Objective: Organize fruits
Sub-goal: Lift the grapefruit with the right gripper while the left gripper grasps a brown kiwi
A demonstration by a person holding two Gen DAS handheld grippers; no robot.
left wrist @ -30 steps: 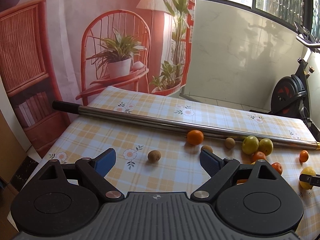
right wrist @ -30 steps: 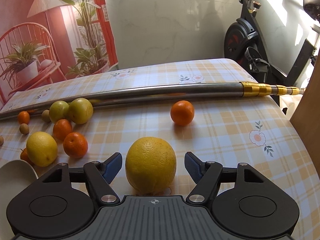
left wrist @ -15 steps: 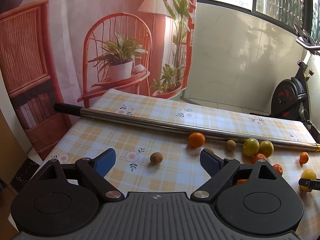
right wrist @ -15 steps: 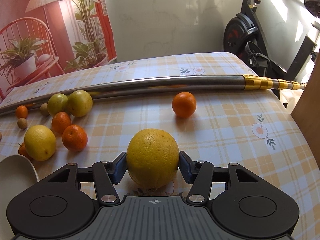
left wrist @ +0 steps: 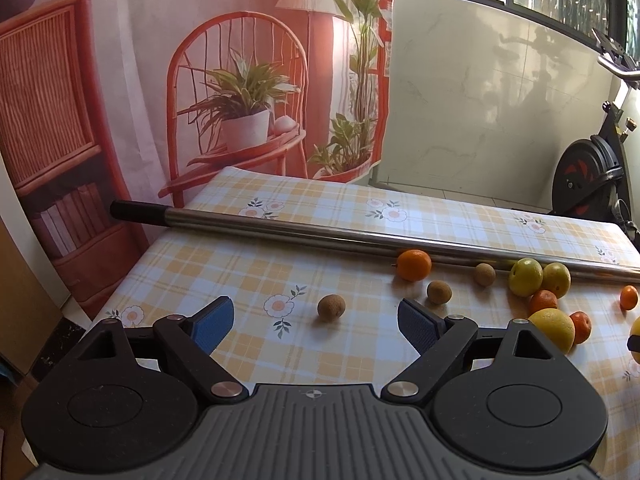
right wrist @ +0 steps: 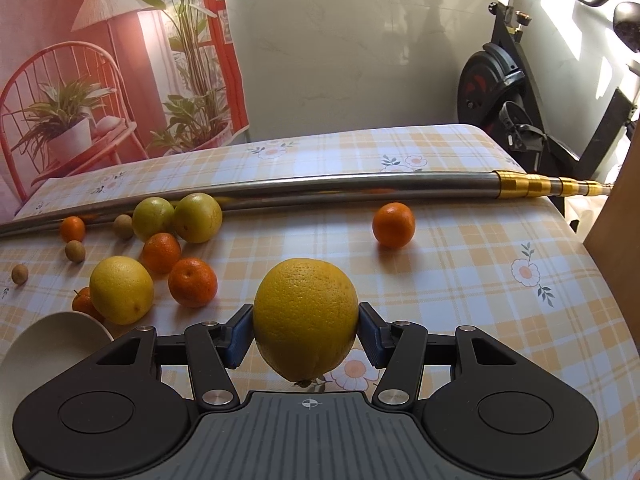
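My right gripper (right wrist: 306, 336) is shut on a large yellow citrus (right wrist: 306, 312), its blue pads pressing both sides, and holds it just above the checked tablecloth (right wrist: 480, 280). To its left lie another yellow citrus (right wrist: 121, 290), tangerines (right wrist: 192, 282), two green-yellow fruits (right wrist: 153, 218) and small brown fruits (right wrist: 75, 251). One tangerine (right wrist: 393, 225) sits alone farther back. My left gripper (left wrist: 316, 326) hovers over the table's left part, its jaws wide and closing, with nothing between the pads. A small brown fruit (left wrist: 331, 308) lies on the cloth just ahead of it.
A long metal pole (right wrist: 360, 188) lies across the table behind the fruit. A white bowl's rim (right wrist: 52, 340) shows at the lower left of the right wrist view. An exercise bike (right wrist: 520, 112) stands past the table's right end, and a printed backdrop hangs behind.
My right gripper's jaws closed onto the large yellow citrus, which has come up slightly off the cloth. The left gripper has hardly moved.
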